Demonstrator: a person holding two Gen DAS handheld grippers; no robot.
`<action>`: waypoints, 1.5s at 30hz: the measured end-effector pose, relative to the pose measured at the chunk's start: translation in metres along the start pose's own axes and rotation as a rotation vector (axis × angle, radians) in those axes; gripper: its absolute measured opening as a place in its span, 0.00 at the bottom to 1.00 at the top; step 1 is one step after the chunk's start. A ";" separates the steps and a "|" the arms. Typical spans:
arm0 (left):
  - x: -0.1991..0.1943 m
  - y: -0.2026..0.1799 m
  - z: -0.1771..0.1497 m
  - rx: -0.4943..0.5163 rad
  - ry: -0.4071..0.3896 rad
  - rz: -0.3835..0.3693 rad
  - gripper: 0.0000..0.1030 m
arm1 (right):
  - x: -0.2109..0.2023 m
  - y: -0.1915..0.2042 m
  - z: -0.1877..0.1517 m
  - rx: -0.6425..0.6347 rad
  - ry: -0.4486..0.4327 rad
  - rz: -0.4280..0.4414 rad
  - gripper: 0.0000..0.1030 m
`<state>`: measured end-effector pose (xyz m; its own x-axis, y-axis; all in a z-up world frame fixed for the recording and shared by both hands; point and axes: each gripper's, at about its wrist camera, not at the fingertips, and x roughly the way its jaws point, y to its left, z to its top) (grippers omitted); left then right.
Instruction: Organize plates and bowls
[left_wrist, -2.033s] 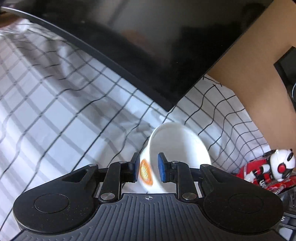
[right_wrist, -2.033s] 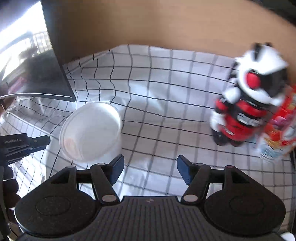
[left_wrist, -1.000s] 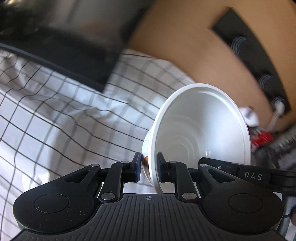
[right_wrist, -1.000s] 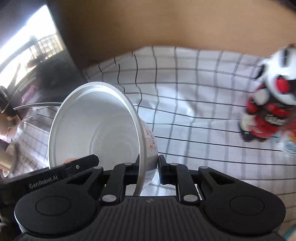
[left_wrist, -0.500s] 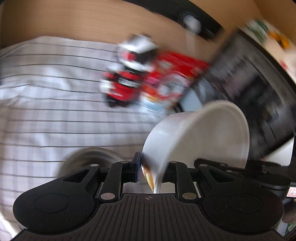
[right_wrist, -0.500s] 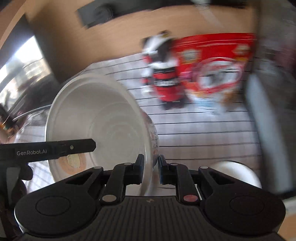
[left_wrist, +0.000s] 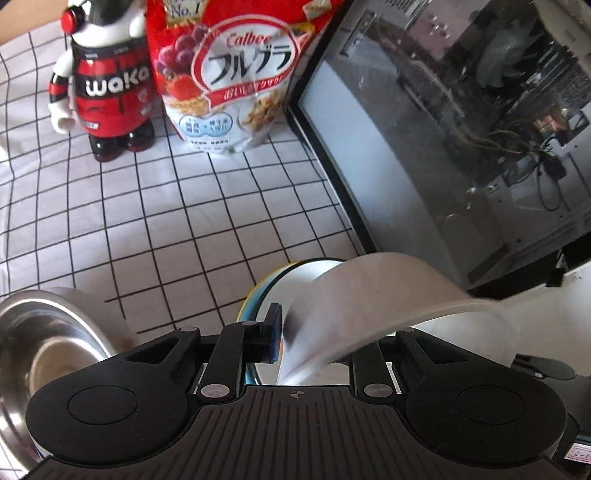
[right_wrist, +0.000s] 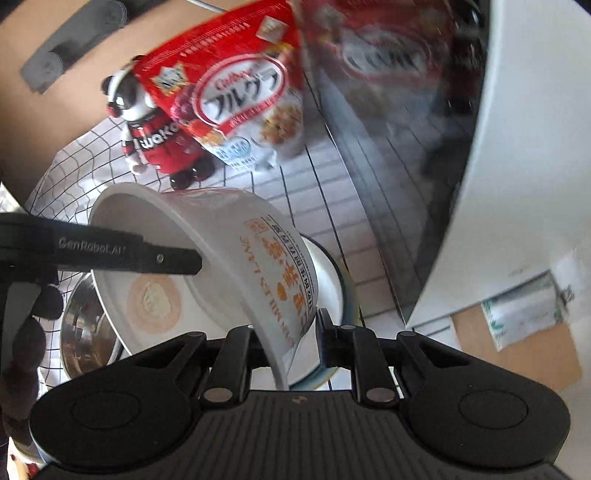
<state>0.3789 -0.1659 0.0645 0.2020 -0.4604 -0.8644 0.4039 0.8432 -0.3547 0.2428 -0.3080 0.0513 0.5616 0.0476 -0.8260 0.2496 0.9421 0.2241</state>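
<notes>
Right hand-held gripper (right_wrist: 288, 347): jaws pressed together on the rim wall of the white paper bowl (right_wrist: 236, 266), which hangs tilted, mouth turned to its left. Left hand-held gripper (left_wrist: 310, 338): pinching the opposite rim of the same bowl; one pad (left_wrist: 275, 332) is visible against the wall, the other is hidden behind the blurred bowl side. Its finger (right_wrist: 125, 254) reaches across the bowl mouth in the right wrist view.

Directly below both grippers: a white enamel bowl with blue rim (right_wrist: 332, 280) on the checked tabletop (left_wrist: 166, 221). To the left of them, just beside it, a steel bowl (left_wrist: 40, 343). Further ahead, a red toy figure (left_wrist: 107, 85) and a cereal bag (left_wrist: 229, 74); to the right, a glass-fronted appliance (left_wrist: 461, 129).

Judgement: the step is nesting the paper bowl into the enamel bowl. Level the bowl first, centre its base over the enamel rim, lower both sides evenly, release both grips together. Thin wall may buckle if squeezed harder.
</notes>
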 end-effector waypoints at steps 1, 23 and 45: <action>0.003 -0.001 0.000 -0.003 0.010 -0.002 0.21 | 0.003 -0.003 0.000 0.013 0.005 -0.001 0.18; -0.001 0.002 -0.001 0.054 -0.028 0.071 0.23 | 0.005 -0.028 0.002 0.074 -0.015 -0.009 0.35; 0.025 0.008 -0.005 0.166 0.023 0.079 0.28 | 0.011 -0.028 -0.018 0.178 -0.009 -0.091 0.51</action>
<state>0.3826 -0.1692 0.0382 0.2198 -0.3862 -0.8959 0.5299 0.8183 -0.2227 0.2278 -0.3279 0.0270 0.5369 -0.0386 -0.8428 0.4346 0.8688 0.2371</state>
